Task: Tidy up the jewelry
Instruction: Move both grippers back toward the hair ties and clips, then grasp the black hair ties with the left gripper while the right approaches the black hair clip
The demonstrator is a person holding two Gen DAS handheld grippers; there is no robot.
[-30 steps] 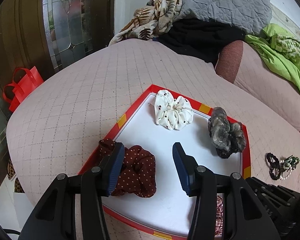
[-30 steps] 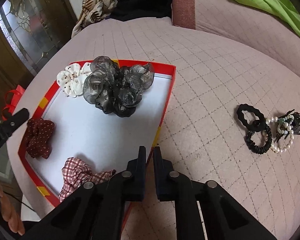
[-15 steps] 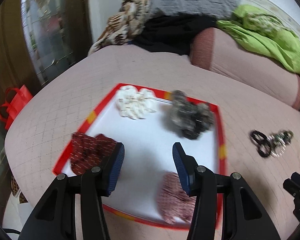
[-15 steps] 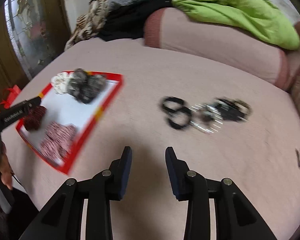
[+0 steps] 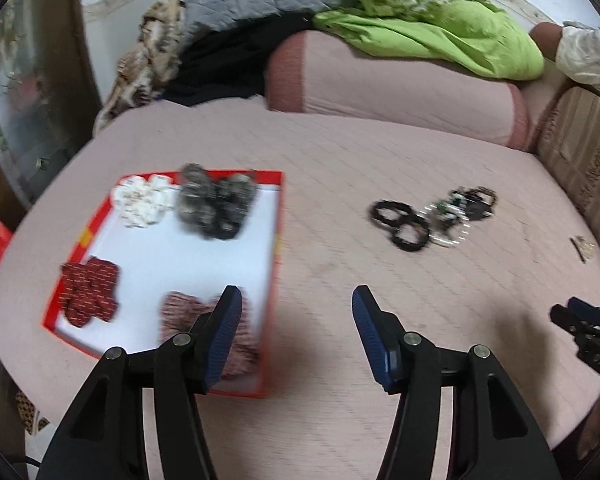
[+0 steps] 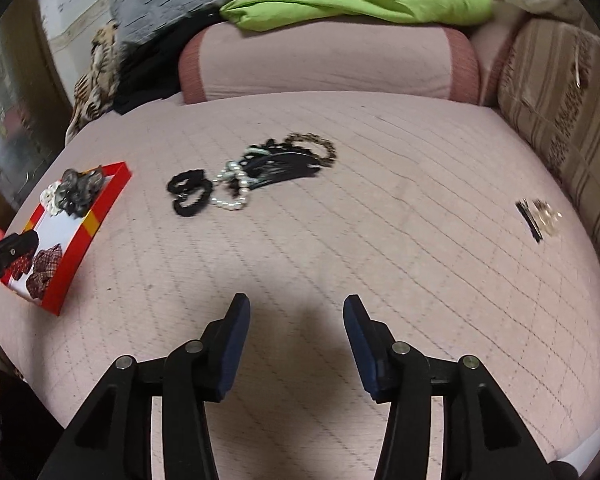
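Scrunchies boxed, jewelry loose on the quilted pink bed

Four fabric scrunchies [image 5: 204, 208] fill the red-rimmed tray [image 5: 278, 216] at left; black hair ties [image 6: 190, 192] and pearl beads [image 6: 232, 190] tangle mid-bed. Left tool [image 5: 296, 332] and right tool [image 6: 296, 336] are both opening, nothing between them.

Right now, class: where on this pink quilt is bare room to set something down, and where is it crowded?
Bare: the quilt between the red tray and the hair-tie and pearl pile, and between that pile and the small clip. Crowded: the tray's four scrunchies and the pile itself.
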